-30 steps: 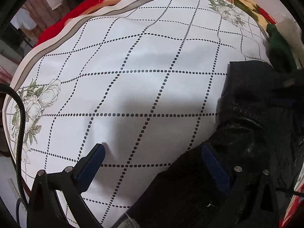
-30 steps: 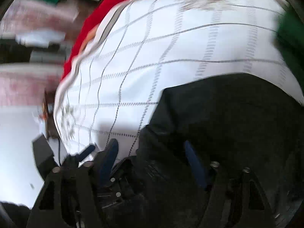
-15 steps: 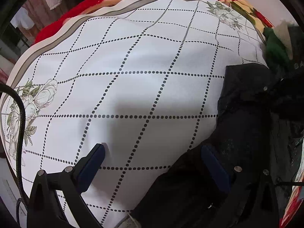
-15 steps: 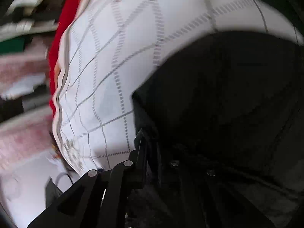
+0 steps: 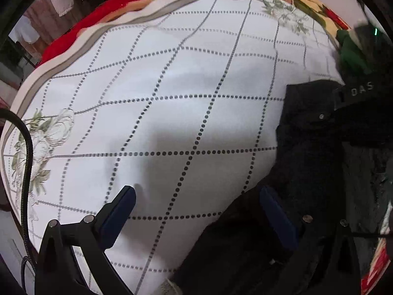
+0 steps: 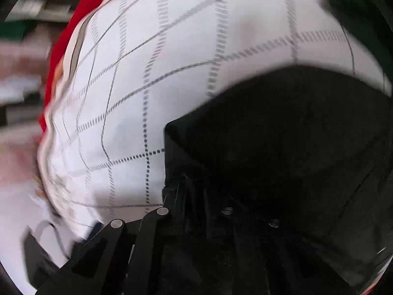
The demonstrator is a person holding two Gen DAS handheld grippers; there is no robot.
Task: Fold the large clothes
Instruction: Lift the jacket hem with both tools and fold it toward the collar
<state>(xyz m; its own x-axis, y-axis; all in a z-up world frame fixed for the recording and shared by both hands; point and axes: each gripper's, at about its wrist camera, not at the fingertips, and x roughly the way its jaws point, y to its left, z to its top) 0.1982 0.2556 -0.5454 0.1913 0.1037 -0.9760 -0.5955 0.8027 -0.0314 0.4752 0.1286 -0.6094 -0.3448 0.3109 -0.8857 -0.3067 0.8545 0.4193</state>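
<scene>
A large black garment [image 5: 307, 147] lies on the right side of a white bed cover [image 5: 172, 98] with a dotted diamond grid. My left gripper [image 5: 196, 206] hangs open above the cover, pointing steeply down. Its left finger is over bare cover and its right finger is over the garment's edge, with nothing pinched. In the right wrist view my right gripper [image 6: 191, 196] is shut, its fingers pressed together on a bunched fold at the left edge of the black garment [image 6: 282, 135]. Part of that tool, lettered "DAS" [image 5: 361, 91], shows over the garment's far end.
A red blanket [image 5: 147, 2] runs under the cover's far edge. A green cloth [image 5: 348, 54] lies at the far right past the garment. A black cable [image 5: 27, 147] hangs at the left edge. Clutter on the floor beyond the bed is blurred.
My right gripper closed from open onto the garment's left edge, rolling and sinking a little. My left gripper stayed put. The right tool came into the left view's upper right.
</scene>
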